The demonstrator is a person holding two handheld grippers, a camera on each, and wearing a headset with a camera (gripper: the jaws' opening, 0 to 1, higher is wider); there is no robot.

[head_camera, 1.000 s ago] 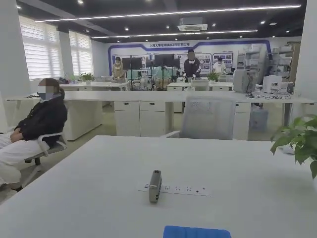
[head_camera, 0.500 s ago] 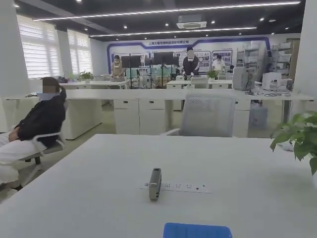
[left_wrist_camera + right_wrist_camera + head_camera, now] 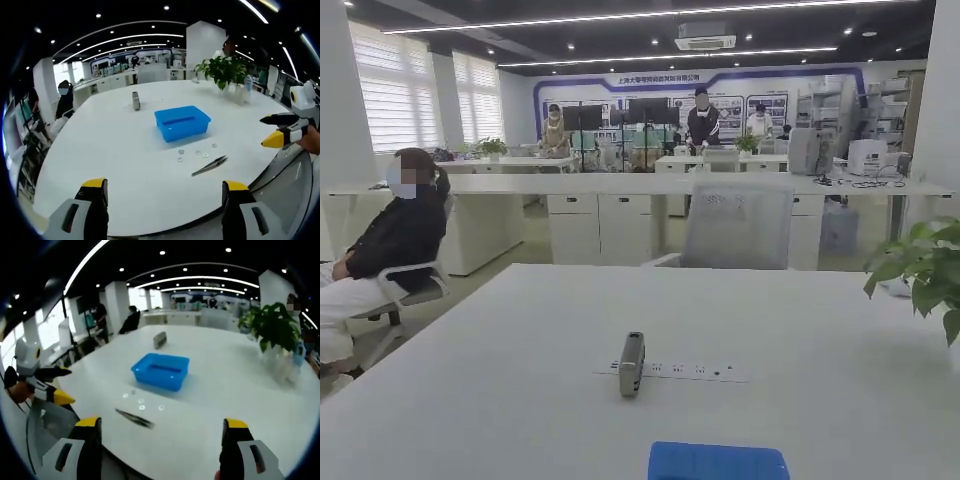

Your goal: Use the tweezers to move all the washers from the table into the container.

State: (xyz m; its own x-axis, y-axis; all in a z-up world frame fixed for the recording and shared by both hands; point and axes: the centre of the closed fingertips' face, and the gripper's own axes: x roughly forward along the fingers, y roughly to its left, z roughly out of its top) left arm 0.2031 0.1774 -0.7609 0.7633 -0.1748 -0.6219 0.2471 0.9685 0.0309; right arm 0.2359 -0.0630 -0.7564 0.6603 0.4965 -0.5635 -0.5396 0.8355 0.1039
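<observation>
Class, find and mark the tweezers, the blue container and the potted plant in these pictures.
tweezers [image 3: 210, 166]: left gripper view, middle of the arms.
blue container [image 3: 187, 132]: left gripper view, near side wall.
potted plant [image 3: 222, 70]: left gripper view, its leaves.

— Where does your head camera face?
— I have it level, looking across the table [image 3: 520, 400] toward the office; the bin [image 3: 718, 462] just clips the bottom edge.
— And the gripper cameras?
— Both sit low off the near edge, wide apart, angled inward. They share bin, tweezers [image 3: 209, 165] and plant [image 3: 222, 70] at middle distance, and each catches the other: right gripper [image 3: 263, 132], left gripper [image 3: 70, 386].
</observation>
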